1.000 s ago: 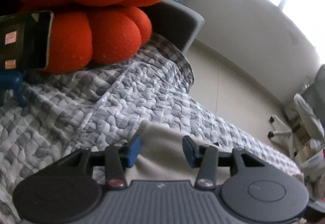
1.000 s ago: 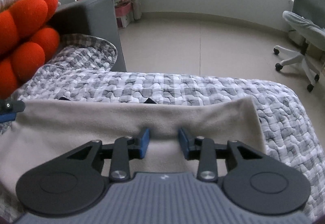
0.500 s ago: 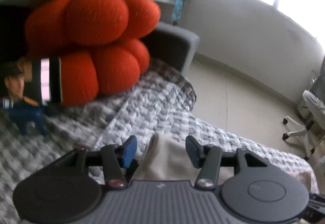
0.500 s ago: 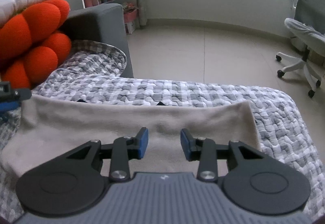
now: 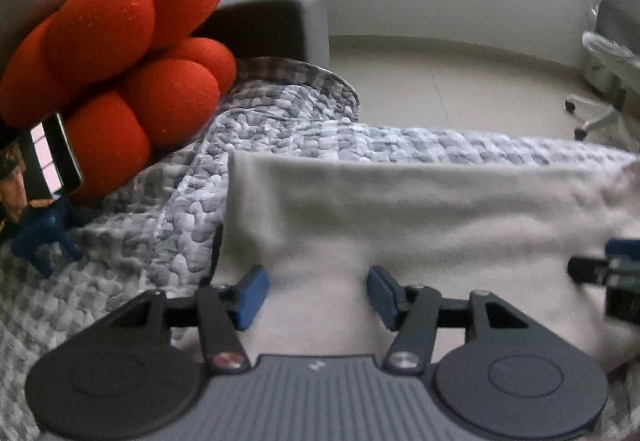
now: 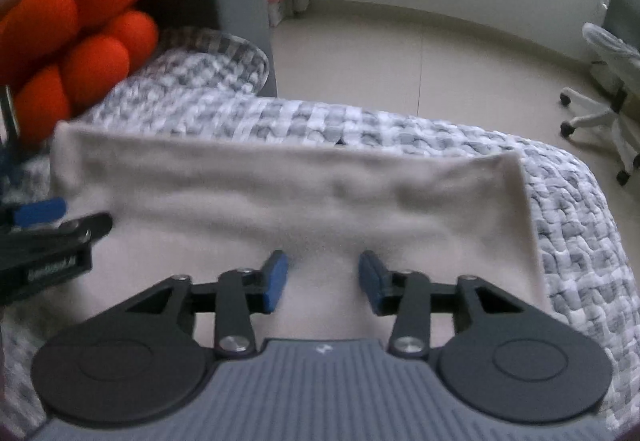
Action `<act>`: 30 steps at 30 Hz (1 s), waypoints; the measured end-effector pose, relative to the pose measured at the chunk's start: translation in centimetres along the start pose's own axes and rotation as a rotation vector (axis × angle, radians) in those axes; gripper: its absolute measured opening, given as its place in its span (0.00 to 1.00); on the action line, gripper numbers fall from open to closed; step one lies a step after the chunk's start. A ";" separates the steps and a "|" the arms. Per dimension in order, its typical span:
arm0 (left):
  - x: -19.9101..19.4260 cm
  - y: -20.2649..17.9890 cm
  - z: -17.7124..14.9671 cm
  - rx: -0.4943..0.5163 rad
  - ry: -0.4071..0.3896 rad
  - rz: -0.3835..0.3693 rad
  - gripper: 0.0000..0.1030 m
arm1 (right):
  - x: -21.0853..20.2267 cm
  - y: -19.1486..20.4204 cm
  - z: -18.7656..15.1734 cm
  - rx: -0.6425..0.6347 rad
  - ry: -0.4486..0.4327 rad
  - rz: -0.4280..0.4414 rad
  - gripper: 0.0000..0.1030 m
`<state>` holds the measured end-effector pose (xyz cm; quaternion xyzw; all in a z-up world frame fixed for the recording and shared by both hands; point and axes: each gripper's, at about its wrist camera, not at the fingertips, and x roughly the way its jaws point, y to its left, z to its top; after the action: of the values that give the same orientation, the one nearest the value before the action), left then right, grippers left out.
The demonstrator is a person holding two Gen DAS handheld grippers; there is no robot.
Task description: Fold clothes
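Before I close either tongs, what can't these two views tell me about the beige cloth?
- Near hem of the beige fleece cloth: both wrist views, hidden behind the tongs bodies.
- Garment type: unclear, motion blur in both views.
- Layer count: folds unreadable in the right wrist view.
- Left tongs and right tongs: open; contact with cloth unclear.

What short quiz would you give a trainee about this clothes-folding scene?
1. True or false: the left gripper is clamped on the beige garment.
2. What lies directly under the garment?
A. bare floor
B. grey checked quilt
C. wooden table
3. What colour is the knotted cushion?

Key
1. False: its jaws stand open, like those of the right gripper.
2. B
3. Orange-red
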<state>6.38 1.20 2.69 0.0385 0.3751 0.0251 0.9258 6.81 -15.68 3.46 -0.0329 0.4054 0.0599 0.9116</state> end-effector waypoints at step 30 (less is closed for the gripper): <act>-1.1 1.1 -0.3 -0.046 0.062 -0.006 0.59 | -2.2 3.1 -0.7 -0.164 0.059 0.164 0.49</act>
<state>5.36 2.20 3.28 0.0152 0.4033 0.0322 0.9144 4.41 -12.87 4.54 -0.0760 0.4270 0.1663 0.8855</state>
